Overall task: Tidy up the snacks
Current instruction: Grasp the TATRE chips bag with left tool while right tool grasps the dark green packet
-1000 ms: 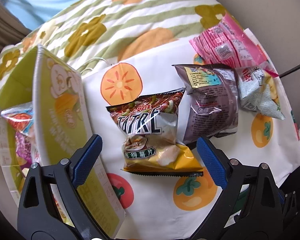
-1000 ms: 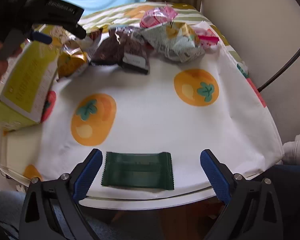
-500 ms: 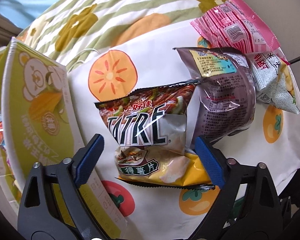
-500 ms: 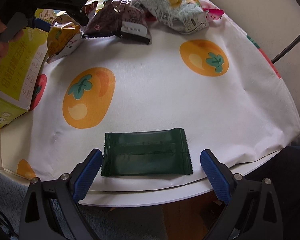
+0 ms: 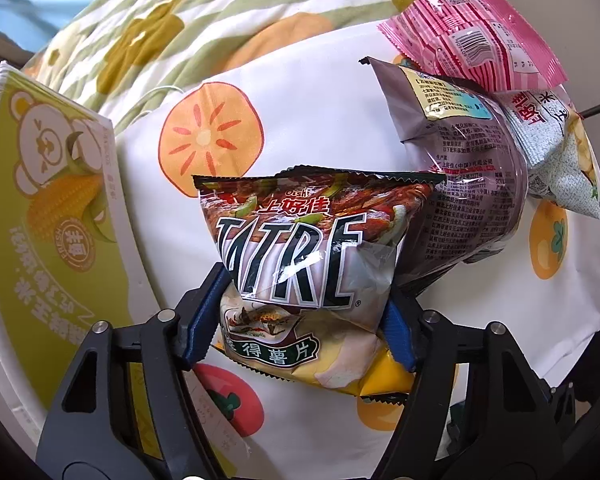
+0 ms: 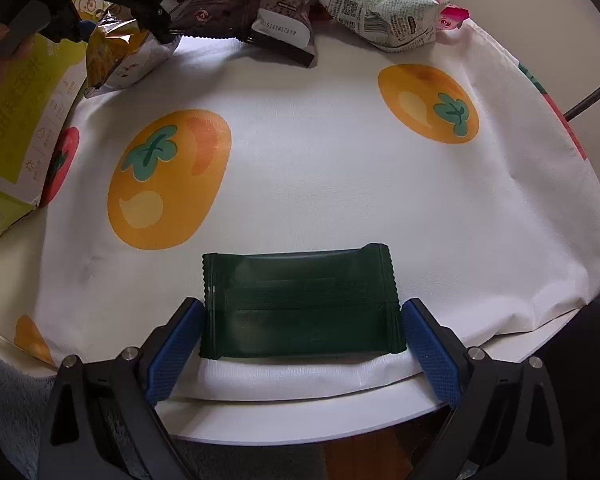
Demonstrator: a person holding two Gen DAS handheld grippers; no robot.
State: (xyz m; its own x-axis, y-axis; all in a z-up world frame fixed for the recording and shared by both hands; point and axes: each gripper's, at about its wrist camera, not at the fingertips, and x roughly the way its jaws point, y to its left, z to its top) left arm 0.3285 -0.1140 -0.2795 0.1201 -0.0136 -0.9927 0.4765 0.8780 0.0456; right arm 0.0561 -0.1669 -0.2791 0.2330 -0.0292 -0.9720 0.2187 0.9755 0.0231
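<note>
**Snacks on a fruit-print cloth: two grippers down on two packets**

Left wrist view, near to far:
- Left gripper (image 5: 304,316), lower centre. Its jaws are closing, and the blue pads (image 5: 204,320) press both sides of the chip bag.
- Chip bag (image 5: 300,264), centre of frame, squeezed at its lower half and bulging above the pads, lying on the cloth.
- Yellow-green carton (image 5: 56,224) with a bear and corn print, along the left edge, just beside the gripper.
- Purple snack bag (image 5: 472,184), right of centre, its edge touching the chip bag.
- Grey-white packet (image 5: 556,160) and pink striped packet (image 5: 472,32), upper right, overlapping the purple bag.
- Striped floral bedding (image 5: 180,20), across the top.

Right wrist view, near to far:
- Right gripper (image 6: 302,332), bottom centre. Its blue pads (image 6: 172,352) sit at either end of the dark green packet; whether they press on it cannot be told.
- Dark green packet (image 6: 300,304), lower centre, flat near the table's front edge.
- White cloth (image 6: 320,140) with orange fruit prints, filling the middle.
- The other snack bags, along the top edge.
</note>
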